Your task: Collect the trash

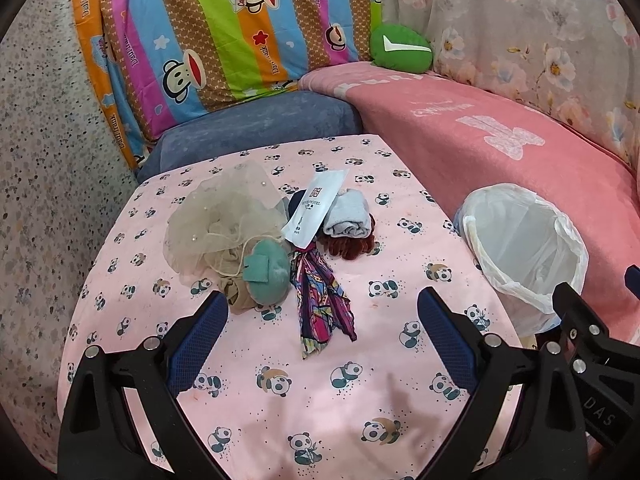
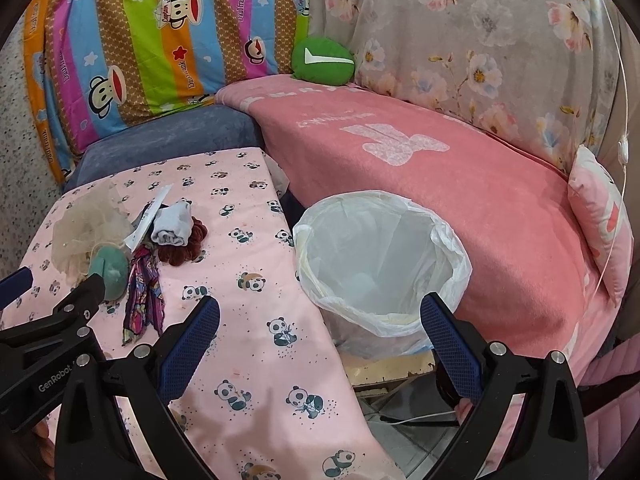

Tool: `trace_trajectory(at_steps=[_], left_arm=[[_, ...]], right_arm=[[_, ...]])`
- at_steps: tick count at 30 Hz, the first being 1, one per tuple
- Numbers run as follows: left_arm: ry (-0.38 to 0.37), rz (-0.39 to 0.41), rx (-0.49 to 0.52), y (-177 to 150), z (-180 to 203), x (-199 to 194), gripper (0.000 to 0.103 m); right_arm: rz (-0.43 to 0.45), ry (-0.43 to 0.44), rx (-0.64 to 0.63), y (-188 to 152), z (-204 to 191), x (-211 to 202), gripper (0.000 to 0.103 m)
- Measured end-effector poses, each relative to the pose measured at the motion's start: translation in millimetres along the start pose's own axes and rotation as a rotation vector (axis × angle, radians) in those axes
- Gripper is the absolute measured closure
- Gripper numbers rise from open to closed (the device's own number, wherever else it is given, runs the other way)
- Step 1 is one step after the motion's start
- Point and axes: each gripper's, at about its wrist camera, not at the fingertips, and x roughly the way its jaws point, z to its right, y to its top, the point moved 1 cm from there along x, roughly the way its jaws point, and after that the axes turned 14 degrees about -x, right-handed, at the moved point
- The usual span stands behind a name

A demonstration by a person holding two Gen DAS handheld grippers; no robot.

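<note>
Pink blanket (image 2: 460,200) covers the sofa seat at rear right; a striped cartoon-print quilt (image 1: 224,32) and a floral cover (image 2: 480,40) hang behind it, with a green cushion (image 2: 322,62) between them.

Table (image 1: 320,400), under a pink panda-print cloth, stands in front of the sofa.

Waste bin (image 2: 380,264), lined with a white plastic bag, stands just beside the table's right edge, against the pink blanket. Its mouth is open upward.

Left gripper (image 1: 320,320) hovers above the near part of the table, pointed at the pile of items; its blue-padded fingers (image 1: 200,336) are spread wide and hold nothing, touching nothing.

Right gripper (image 2: 320,328) hovers near the table's right edge, pointed toward the bin; its fingers (image 2: 448,340) are likewise spread wide and empty.

Items lie clustered at mid-table, well apart from the bin: a beige mesh pouch (image 1: 220,216), a patterned fabric strip (image 1: 322,300), a teal round pad (image 1: 270,276) touching the pouch, a white hotel sachet (image 1: 316,208) lying over a rolled pale-blue cloth (image 1: 348,216), and a dark red scrunchie (image 1: 352,246) under that cloth.
</note>
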Motion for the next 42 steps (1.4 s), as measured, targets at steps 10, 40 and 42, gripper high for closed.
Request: trace_trajectory(at_steps=[10,40,42], left_arm=[[-0.015,-0.018,-0.051,1,-14,8,0.012],[0.015,-0.071,-0.185,36,-132,77,0.012],[0.011,-0.062,-0.21,46,-139,83,0.012]], right_arm=[[-0.011,-0.007,-0.013,3,-11,5,0.007],[0.037,0.14,-0.054,32,-90,37,0.007],[0.042,0.156,-0.057,39,-97,41,0.007]])
